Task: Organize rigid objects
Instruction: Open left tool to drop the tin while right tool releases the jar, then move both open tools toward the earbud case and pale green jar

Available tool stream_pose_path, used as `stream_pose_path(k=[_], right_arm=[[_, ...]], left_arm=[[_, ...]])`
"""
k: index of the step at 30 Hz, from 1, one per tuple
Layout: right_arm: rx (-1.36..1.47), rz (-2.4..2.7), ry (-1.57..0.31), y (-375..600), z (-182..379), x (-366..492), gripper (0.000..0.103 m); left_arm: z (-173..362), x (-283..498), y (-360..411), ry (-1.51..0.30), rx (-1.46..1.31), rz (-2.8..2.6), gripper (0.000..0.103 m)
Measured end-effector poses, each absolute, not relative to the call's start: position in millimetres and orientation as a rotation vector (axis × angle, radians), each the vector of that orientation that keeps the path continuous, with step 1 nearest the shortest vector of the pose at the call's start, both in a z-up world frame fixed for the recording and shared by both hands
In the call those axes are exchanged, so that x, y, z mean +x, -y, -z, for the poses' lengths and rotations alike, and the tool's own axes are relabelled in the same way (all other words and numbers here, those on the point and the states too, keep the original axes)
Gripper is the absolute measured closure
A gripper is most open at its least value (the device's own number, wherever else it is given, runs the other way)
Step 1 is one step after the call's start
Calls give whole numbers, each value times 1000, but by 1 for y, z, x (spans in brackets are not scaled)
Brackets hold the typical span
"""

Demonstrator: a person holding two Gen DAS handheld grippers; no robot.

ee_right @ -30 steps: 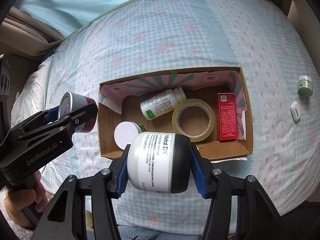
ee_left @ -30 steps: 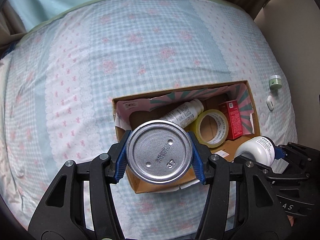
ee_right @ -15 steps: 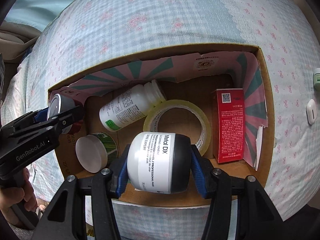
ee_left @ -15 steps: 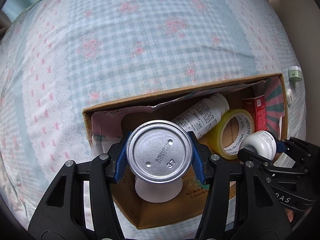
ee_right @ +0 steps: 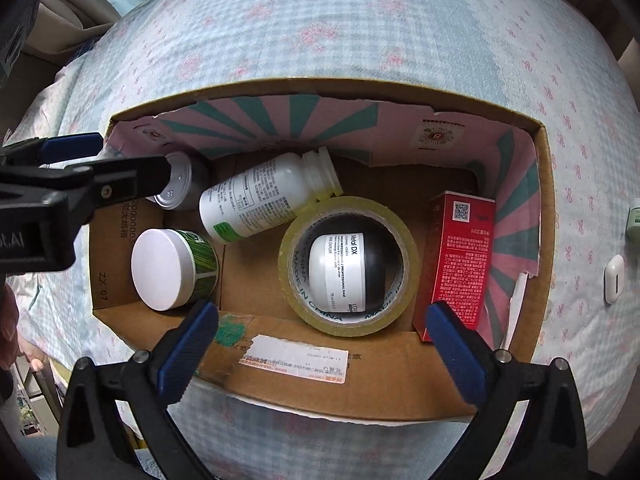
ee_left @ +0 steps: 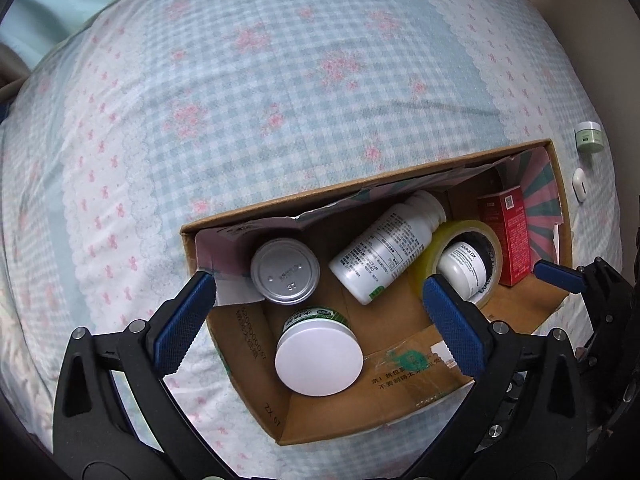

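Note:
An open cardboard box [ee_left: 404, 396] [ee_right: 332, 388] lies on the bed. In it are a silver can [ee_left: 285, 271] [ee_right: 178, 186] in the far left corner, a white-lidded green jar [ee_left: 318, 354] [ee_right: 168, 268], a white pill bottle [ee_left: 386, 252] [ee_right: 264, 200] on its side, a yellow tape roll [ee_left: 486, 248] [ee_right: 298, 276] and a red carton [ee_left: 510, 236] [ee_right: 460, 268]. The black-and-white MelaDX jar [ee_left: 460, 266] [ee_right: 352, 272] lies inside the tape roll. My left gripper [ee_left: 320, 324] is open and empty above the box's left half. My right gripper [ee_right: 322, 352] is open and empty above the near wall.
The box sits on a checked blue and pink bedspread [ee_left: 280, 80]. A small green jar [ee_left: 588, 140] and a white earbud case [ee_left: 579, 184] [ee_right: 614, 280] lie on the bed to the right of the box. The left gripper's arm [ee_right: 80, 188] reaches over the box's left edge.
Both grippers have opened. The left one let go of the silver can in the box's far left corner. The right one let go of the MelaDX jar inside the tape roll.

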State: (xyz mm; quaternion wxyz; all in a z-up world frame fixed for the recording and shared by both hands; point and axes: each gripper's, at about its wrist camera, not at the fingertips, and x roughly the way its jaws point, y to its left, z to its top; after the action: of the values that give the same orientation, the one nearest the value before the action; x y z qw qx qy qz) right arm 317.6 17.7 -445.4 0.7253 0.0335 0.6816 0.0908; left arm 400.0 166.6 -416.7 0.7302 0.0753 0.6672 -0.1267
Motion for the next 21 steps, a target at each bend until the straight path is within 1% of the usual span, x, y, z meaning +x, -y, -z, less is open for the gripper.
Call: stream_pose_path(k=[3, 11, 17, 21], right_arm=[[88, -192, -1455, -13, 430, 313, 0], [79, -194, -1420, -20, 393, 314, 0], [35, -168, -1388, -27, 361, 310, 0], [48, -148, -1348, -23, 329, 297, 0]], left_arm=[[403, 395, -169, -1445, 161, 272, 0], [356, 378, -178, -1357, 156, 250, 0], [317, 351, -188, -1292, 129, 232, 0], [285, 328, -195, -1236, 98, 222, 0]])
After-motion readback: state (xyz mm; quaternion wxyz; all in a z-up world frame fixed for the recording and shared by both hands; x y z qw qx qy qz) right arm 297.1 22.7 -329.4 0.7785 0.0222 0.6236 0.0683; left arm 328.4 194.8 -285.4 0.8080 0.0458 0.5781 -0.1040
